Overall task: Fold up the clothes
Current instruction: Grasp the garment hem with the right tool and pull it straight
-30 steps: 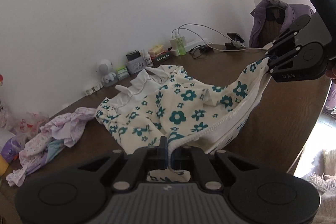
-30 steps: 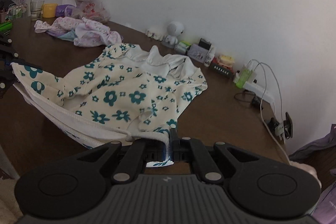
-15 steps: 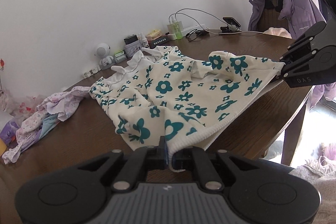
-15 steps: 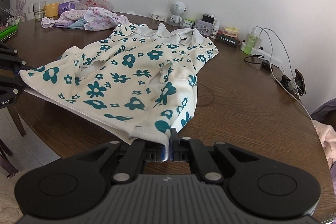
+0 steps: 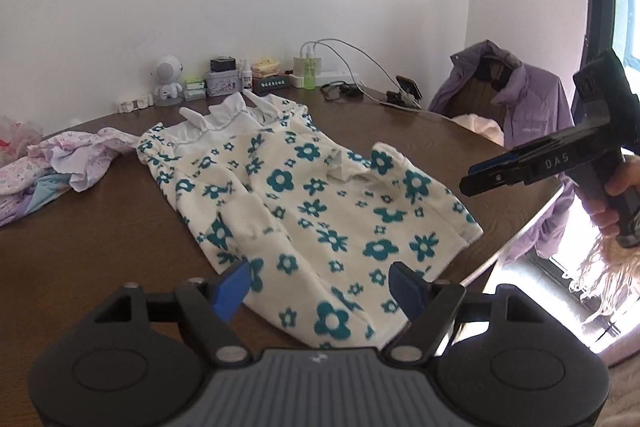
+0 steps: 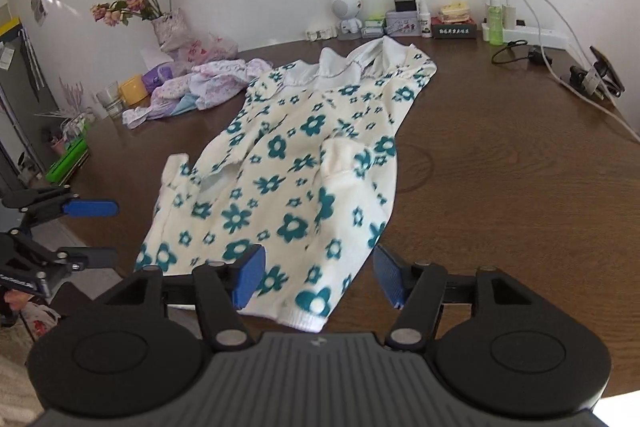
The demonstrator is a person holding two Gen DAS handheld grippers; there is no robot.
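- While both pairs of jaws are opening with nothing pinched between them, I see the floral dress (image 5: 308, 211) lying spread on the brown table (image 6: 520, 167), its white collar toward the wall.
- My left gripper (image 5: 320, 281) and right gripper (image 6: 318, 269) hover above the hem at the table's near edge, pads clear of the cloth.
- I judge the dress laid out but unfolded; every fold is left, and the pink clothes pile (image 6: 204, 85), beside the dress, waits untouched.
- Both sleeves are rumpled on the dress, so their lie is unclear; motion blur softens the hem, and my housings hide the table's nearest edge.
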